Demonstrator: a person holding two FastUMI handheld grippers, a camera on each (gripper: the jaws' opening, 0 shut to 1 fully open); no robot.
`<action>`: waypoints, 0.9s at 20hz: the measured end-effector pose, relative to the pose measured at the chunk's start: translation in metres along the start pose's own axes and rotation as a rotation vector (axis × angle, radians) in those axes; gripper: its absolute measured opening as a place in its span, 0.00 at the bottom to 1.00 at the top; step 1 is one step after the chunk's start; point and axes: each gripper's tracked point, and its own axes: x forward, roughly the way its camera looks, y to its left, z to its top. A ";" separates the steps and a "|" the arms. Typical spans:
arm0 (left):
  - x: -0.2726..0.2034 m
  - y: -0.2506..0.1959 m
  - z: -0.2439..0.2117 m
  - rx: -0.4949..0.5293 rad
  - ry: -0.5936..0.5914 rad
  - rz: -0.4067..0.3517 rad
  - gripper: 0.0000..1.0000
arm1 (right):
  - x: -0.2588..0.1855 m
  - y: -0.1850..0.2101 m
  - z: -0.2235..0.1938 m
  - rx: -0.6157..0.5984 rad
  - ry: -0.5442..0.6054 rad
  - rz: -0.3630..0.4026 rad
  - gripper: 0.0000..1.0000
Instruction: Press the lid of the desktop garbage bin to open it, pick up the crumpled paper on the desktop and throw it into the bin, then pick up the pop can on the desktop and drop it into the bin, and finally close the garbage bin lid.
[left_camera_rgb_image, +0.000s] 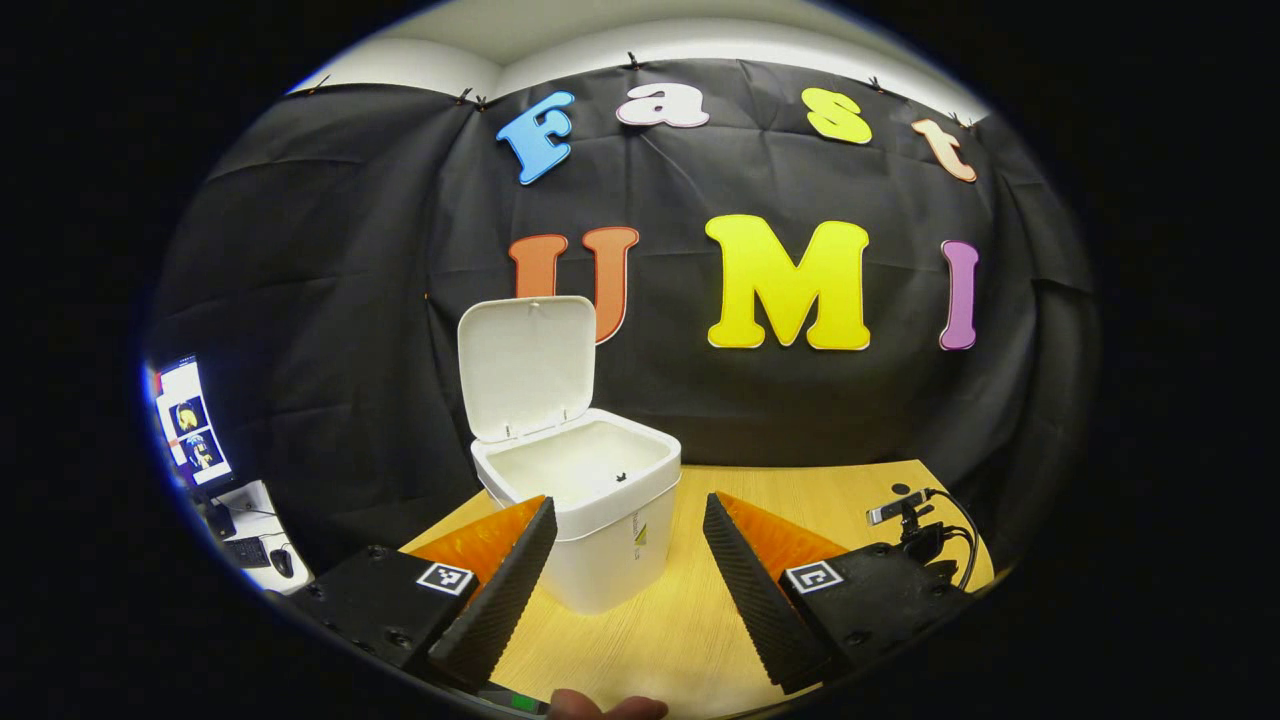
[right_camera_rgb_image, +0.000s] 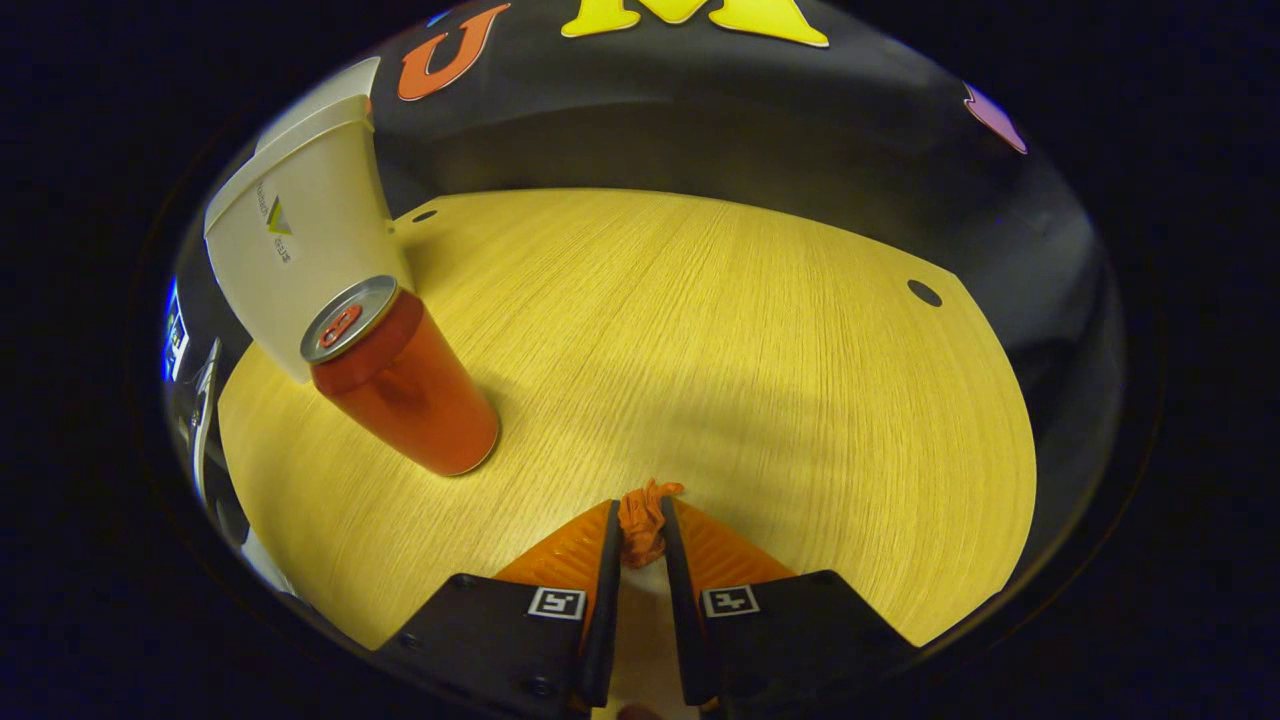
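The white desktop bin (left_camera_rgb_image: 592, 510) stands on the wooden table with its lid (left_camera_rgb_image: 527, 365) raised upright at the back. My left gripper (left_camera_rgb_image: 625, 520) is open just in front of the bin, nothing between its fingers. In the right gripper view the bin (right_camera_rgb_image: 300, 240) appears at the upper left, and an orange-red pop can (right_camera_rgb_image: 405, 385) stands upright beside it. My right gripper (right_camera_rgb_image: 641, 525) is shut on a small orange crumpled paper (right_camera_rgb_image: 643, 520), held above the table.
The wooden table (right_camera_rgb_image: 720, 340) spreads wide to the right of the can, with small holes near its far edge. A small camera on a stand with cables (left_camera_rgb_image: 915, 520) sits at the table's right. A monitor and desk (left_camera_rgb_image: 195, 425) lie off to the left.
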 end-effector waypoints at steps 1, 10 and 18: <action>0.000 0.000 0.001 -0.003 -0.002 0.001 0.97 | 0.000 0.001 -0.001 0.009 0.007 0.009 0.28; 0.000 0.004 0.003 -0.008 -0.022 -0.013 0.97 | -0.049 0.007 0.019 0.082 -0.033 0.036 0.10; 0.009 0.001 -0.001 -0.020 -0.040 -0.081 0.97 | -0.165 0.031 0.124 0.111 -0.295 0.093 0.10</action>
